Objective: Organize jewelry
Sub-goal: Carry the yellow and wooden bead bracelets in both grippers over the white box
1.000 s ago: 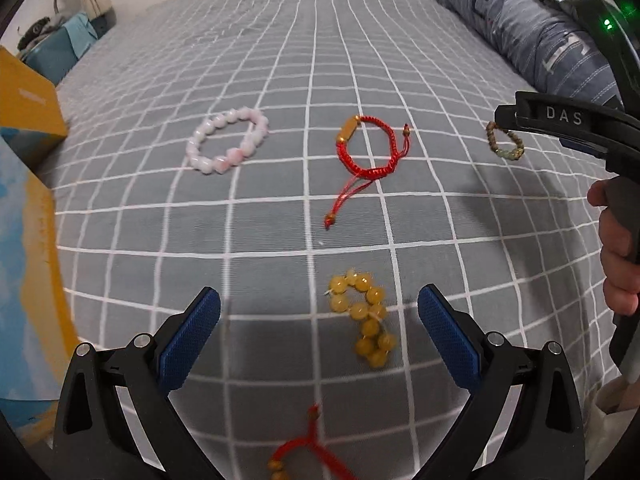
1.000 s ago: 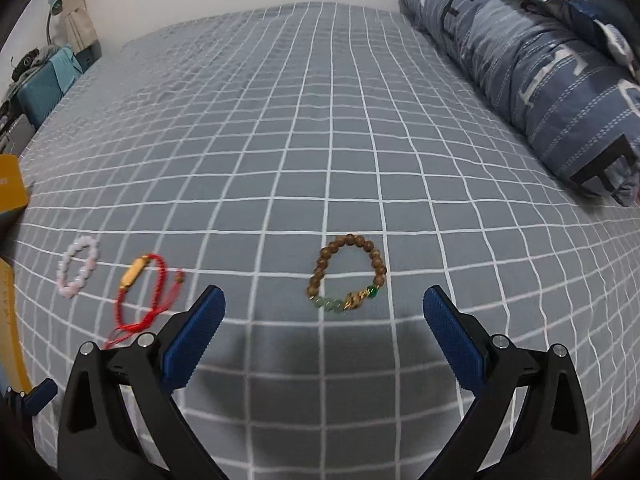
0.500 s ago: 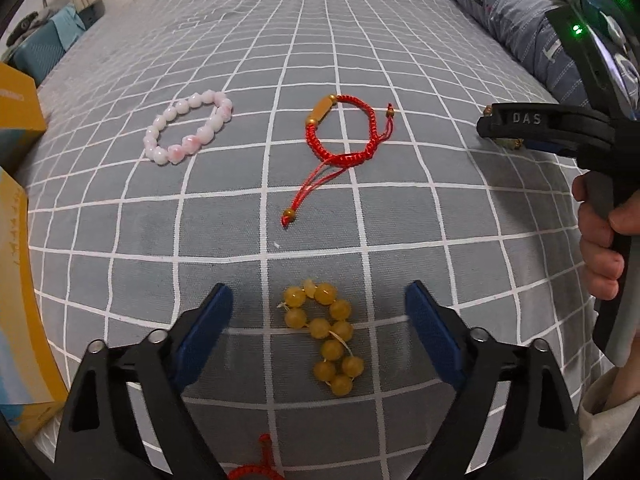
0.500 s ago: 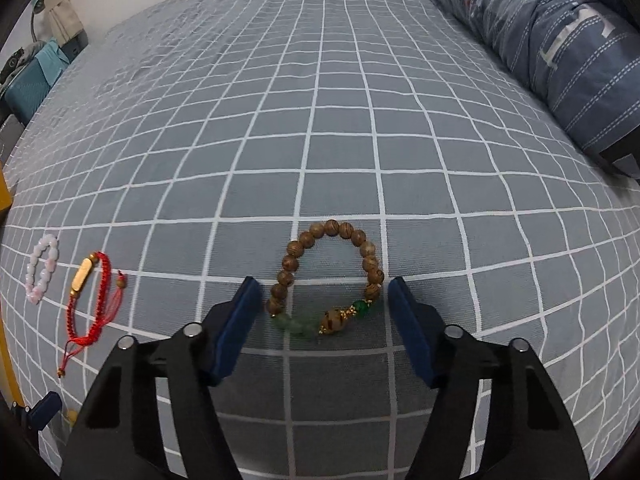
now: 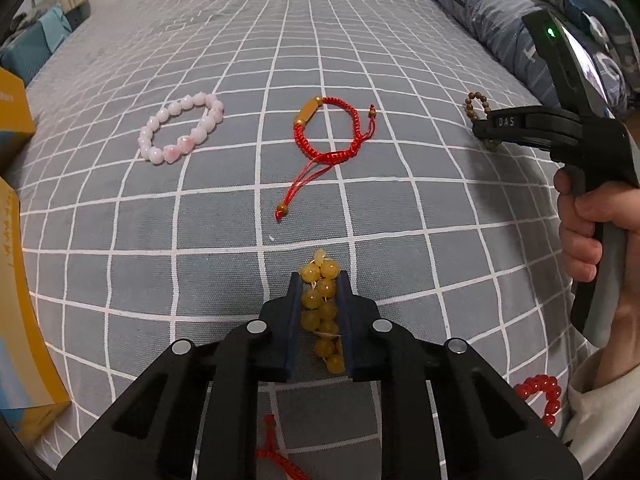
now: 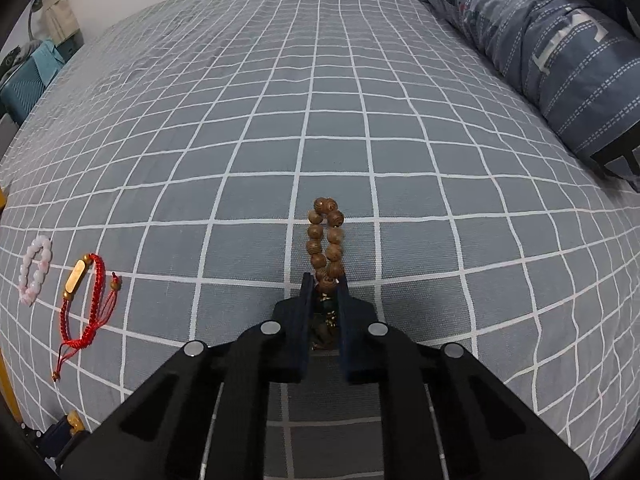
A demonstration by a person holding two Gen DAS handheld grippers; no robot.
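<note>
1. Beads fill both my tools. My left gripper (image 5: 319, 280) has its two fingers squeezed in tight on the yellow bead bracelet (image 5: 321, 308). The bracelet is squashed into a long line that runs straight away from me, between the fingers.
2. My right gripper (image 6: 324, 284) is squeezed in on the brown wooden bracelet (image 6: 326, 240). It grips the near end, by the green beads. The rest sticks out past the fingertips, pointing away from me, still on the grey checked bed sheet (image 6: 360, 100).
3. Each bracelet lies the same way as its tool, so I think lifting straight up is the next move. The brown one has a long loose end that may swing.
4. The yellow box (image 5: 24, 320) sits on my left side, close to my left gripper. I guess the jewelry goes there, so my left hand is nearer.
5. Further off on the sheet lie the pink bead bracelet (image 5: 180, 128) and the red cord bracelet (image 5: 324, 136). A red bead bracelet (image 5: 540, 396) lies near my right arm. Nothing is touching them.
</note>
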